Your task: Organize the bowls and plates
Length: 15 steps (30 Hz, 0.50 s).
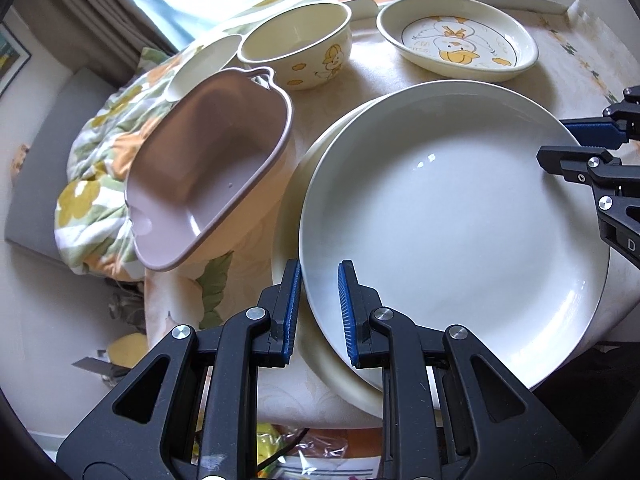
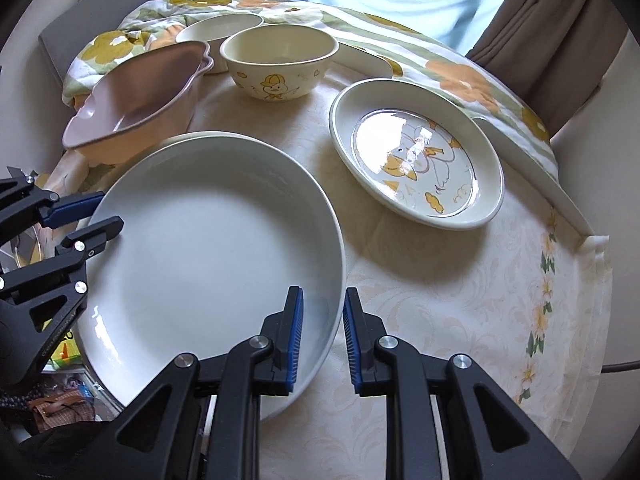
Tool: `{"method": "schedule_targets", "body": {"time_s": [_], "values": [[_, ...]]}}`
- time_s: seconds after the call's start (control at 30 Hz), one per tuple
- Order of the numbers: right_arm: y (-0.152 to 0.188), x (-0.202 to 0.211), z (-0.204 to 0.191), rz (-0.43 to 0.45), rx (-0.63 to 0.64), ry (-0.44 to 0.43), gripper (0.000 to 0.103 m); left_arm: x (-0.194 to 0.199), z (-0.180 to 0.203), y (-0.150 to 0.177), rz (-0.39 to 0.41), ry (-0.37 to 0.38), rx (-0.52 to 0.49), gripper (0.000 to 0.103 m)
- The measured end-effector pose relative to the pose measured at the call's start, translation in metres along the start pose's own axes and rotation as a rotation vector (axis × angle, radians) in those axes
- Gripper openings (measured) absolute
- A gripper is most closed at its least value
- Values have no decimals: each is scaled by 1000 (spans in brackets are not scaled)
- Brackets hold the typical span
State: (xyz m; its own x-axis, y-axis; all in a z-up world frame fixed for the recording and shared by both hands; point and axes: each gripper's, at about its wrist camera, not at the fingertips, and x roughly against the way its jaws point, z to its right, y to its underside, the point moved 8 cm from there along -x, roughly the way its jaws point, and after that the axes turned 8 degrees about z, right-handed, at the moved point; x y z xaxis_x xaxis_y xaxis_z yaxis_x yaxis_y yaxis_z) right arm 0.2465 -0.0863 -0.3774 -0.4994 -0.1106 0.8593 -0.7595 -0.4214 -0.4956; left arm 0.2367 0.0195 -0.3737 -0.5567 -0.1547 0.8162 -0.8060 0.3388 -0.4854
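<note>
Left wrist view: white plate [image 1: 452, 232] fills centre-right of frame, tilted, nothing in it. It sits over a cream plate [image 1: 296, 184] whose rim shows along the left and lower edge. Pink handled dish [image 1: 208, 168] at centre-left, tilted, nothing inside, hanging partly past the desk [image 1: 368, 84] edge toward the floral quilt [image 1: 104, 160]. Duck bowl [image 1: 298, 50] at upper centre, upright, nothing inside. Duck plate [image 1: 458, 42] at upper right, flat on the cloth, nothing on it. Small white dish [image 1: 200, 66] touches the duck bowl on its left.

Right wrist view: same white plate [image 2: 208, 248] at centre-left, duck plate [image 2: 416, 160] upper right, well apart from it. Bare cloth on the desk [image 2: 460, 320] takes up lower right, up to the flower-border edge. Duck bowl [image 2: 280, 66] upper centre, pink handled dish [image 2: 140, 96] upper left.

Left tool [image 1: 320, 312]: jaws partly open, straddling the white plate's near-left rim, one blue pad outside and one over the plate's inside; cannot tell if the pads touch it. Also seen at the left edge [image 2: 86, 220] of the right wrist view, at the plate's rim.

Right tool [image 2: 323, 340]: jaws partly open, straddling the plate's lower right rim, same doubt about contact. Seen at the right edge [image 1: 576, 146] in the left wrist view.
</note>
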Motion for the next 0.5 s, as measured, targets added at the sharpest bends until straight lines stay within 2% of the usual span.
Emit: {"method": "schedule_targets", "body": {"time_s": [0.17, 0.5], "values": [[0, -1, -1, 1, 9, 15, 18, 1, -4, 0, 5, -20, 1, 17], [0, 1, 0, 2, -5, 5, 18, 4, -5, -5, 2, 7, 23, 17]]}}
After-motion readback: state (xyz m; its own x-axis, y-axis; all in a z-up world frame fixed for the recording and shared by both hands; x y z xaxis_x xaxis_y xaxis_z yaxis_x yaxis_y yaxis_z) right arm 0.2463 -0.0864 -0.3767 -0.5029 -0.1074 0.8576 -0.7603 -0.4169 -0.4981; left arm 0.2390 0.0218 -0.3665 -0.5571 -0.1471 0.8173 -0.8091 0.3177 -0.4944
